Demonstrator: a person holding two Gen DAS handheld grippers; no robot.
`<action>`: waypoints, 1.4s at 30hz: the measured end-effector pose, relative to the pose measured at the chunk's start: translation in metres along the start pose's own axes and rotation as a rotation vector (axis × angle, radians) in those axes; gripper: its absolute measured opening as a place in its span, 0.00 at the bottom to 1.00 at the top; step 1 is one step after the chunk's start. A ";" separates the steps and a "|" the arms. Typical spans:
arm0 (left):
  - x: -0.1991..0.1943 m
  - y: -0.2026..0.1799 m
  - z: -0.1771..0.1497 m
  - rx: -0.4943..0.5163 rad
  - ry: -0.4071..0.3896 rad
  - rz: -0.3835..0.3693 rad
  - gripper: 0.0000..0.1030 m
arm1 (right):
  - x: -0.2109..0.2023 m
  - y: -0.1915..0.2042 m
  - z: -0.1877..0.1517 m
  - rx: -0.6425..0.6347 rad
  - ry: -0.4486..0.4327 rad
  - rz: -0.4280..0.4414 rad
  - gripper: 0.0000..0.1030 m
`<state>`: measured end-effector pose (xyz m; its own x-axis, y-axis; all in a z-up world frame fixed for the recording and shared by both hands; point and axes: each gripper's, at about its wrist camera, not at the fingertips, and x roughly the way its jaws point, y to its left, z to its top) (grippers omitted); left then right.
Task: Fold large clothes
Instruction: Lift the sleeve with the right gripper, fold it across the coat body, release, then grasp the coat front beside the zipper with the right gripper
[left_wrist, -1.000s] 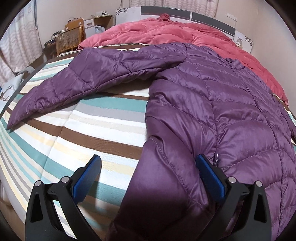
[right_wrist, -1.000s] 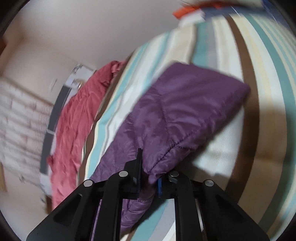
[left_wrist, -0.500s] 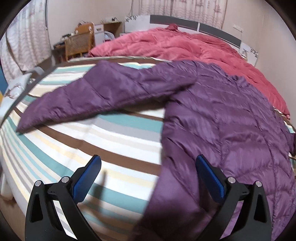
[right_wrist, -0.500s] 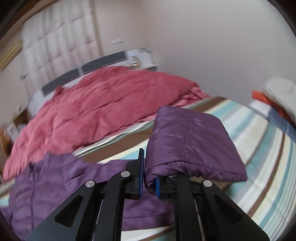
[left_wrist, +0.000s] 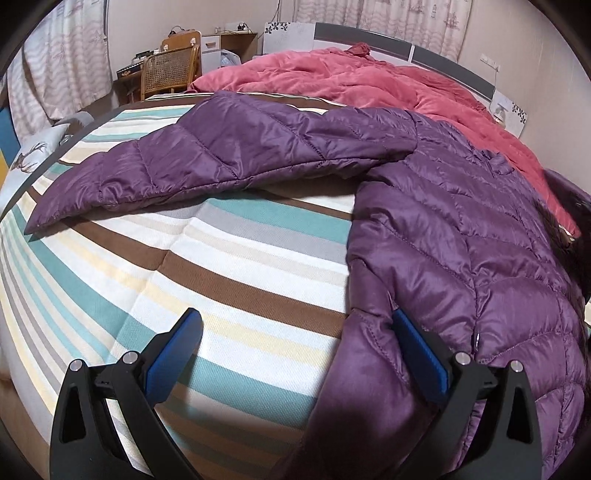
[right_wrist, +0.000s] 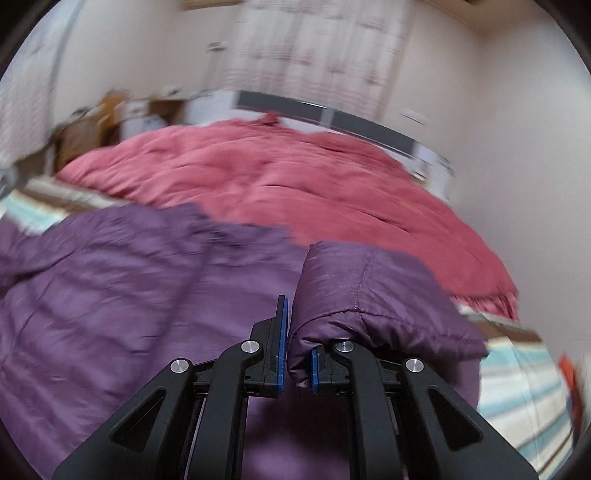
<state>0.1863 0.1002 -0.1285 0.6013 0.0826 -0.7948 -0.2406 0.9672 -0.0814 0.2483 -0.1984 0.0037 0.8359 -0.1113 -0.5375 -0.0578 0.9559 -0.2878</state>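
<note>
Right gripper (right_wrist: 295, 350) pads half-buried in sleeve cuff (right_wrist: 369, 295)

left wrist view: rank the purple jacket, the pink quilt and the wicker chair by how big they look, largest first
1. purple jacket, filling most of the right side and stretching a sleeve across the bed
2. pink quilt, a wide band behind it, though it lies farther off, so its true size may be closer
3. wicker chair, small at the back

Purple quilted jacket (left_wrist: 461, 229), teal-brown-cream striped sheet (left_wrist: 221, 266), pink-red duvet (left_wrist: 369, 77), blue-padded black tools.
</note>
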 end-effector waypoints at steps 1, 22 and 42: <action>-0.001 0.001 -0.001 -0.002 -0.004 -0.002 0.98 | 0.001 0.015 0.001 -0.036 0.004 0.022 0.10; -0.004 0.004 -0.005 -0.006 -0.015 -0.015 0.98 | -0.010 0.195 -0.071 -1.159 -0.031 -0.242 0.11; -0.015 -0.019 0.028 -0.080 0.033 -0.178 0.98 | -0.070 -0.019 -0.058 0.025 0.146 0.153 0.61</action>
<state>0.2026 0.0876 -0.0980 0.6149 -0.0969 -0.7827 -0.1934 0.9436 -0.2687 0.1588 -0.2243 0.0007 0.7306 -0.0009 -0.6828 -0.1628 0.9709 -0.1755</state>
